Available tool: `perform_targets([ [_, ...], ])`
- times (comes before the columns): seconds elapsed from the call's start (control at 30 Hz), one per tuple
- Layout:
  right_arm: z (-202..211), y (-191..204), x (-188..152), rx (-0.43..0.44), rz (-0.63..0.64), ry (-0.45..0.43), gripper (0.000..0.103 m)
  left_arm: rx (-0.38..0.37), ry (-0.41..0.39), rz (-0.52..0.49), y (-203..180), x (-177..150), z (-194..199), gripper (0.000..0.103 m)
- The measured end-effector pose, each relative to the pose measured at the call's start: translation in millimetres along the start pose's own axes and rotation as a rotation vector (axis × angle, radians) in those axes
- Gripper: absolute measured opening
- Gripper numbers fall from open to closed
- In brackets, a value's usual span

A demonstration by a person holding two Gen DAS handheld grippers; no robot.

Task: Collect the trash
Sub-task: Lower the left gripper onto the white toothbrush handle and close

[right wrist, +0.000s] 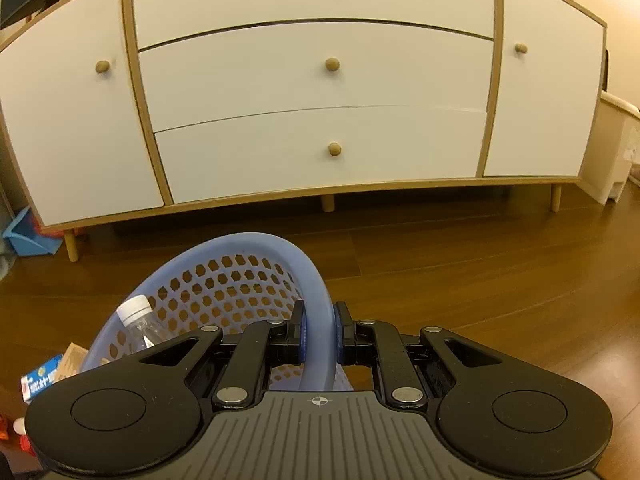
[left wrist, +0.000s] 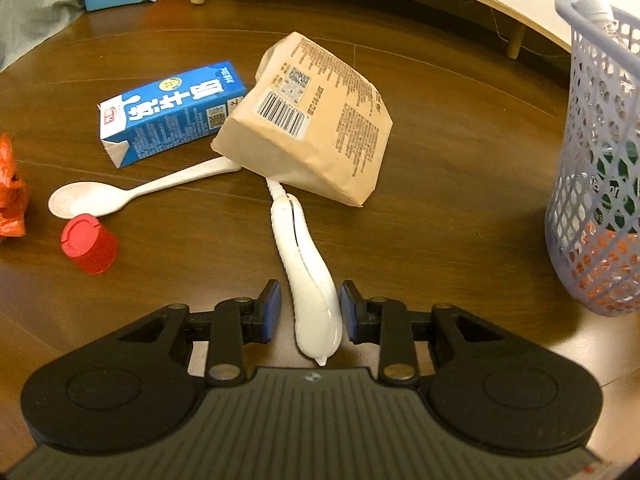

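Down on the dark wood floor (left wrist: 440, 208), seen from the left wrist view, trash lies scattered. At the far left sits a crumpled orange bag (left wrist: 10, 196), then a red bottle cap (left wrist: 89, 243) just beside the bowl of a white spoon (left wrist: 132, 192). Behind the spoon lies a blue milk carton (left wrist: 172, 114) on its side, touching a tan paper package (left wrist: 316, 132) that leans tilted over the spoon's handle. A white plastic tool (left wrist: 308, 276) runs from under the package toward the left gripper (left wrist: 307, 312), whose fingers stand wide on either side of it, not touching. At the right stands a lavender mesh basket (left wrist: 592, 168) with trash inside.

From the right wrist view, a white sideboard (right wrist: 312, 80) with wooden knobs and legs fills the room's back wall, a blue dustpan (right wrist: 28, 236) at its left foot. The right gripper (right wrist: 319, 336) has its fingers pinched on the basket's rim; a clear bottle (right wrist: 140, 322) rests inside.
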State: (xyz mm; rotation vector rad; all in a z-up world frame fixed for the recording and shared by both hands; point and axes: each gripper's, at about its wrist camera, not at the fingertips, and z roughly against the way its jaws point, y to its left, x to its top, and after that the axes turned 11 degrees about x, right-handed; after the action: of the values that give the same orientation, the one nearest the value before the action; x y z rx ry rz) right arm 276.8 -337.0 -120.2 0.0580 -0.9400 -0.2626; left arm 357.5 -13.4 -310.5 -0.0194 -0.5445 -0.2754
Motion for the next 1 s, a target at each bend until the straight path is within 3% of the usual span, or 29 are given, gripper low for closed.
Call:
perform_targets([
  [0.23, -0.3, 1.2, -0.7, 0.005, 0.029, 0.002, 0.01, -0.026, 0.007, 0.004, 9.2, -4.8, 3.2, 0.02],
  [0.43, -2.6, -0.7, 0.1, 0.01, 0.03, 0.002, 0.01, -0.032, -0.002, 0.028, 33.1, -26.3, 33.5, 0.02],
  [0.67, -2.9, -3.7, -0.9, 0.022, 0.025, 0.001, 0.01, 0.007, 0.07, 0.054, 56.5, -56.0, 54.0, 0.02],
  [0.8, -2.6, -4.6, -0.9, 0.023, 0.025, 0.006, 0.01, 0.023, 0.057, 0.056, 58.3, -48.6, 52.9, 0.028],
  [1.0, -3.2, -3.5, -1.4, 0.013, 0.026, 0.005, 0.01, 0.063, 0.067, 0.021, 46.8, -34.4, 35.9, 0.028],
])
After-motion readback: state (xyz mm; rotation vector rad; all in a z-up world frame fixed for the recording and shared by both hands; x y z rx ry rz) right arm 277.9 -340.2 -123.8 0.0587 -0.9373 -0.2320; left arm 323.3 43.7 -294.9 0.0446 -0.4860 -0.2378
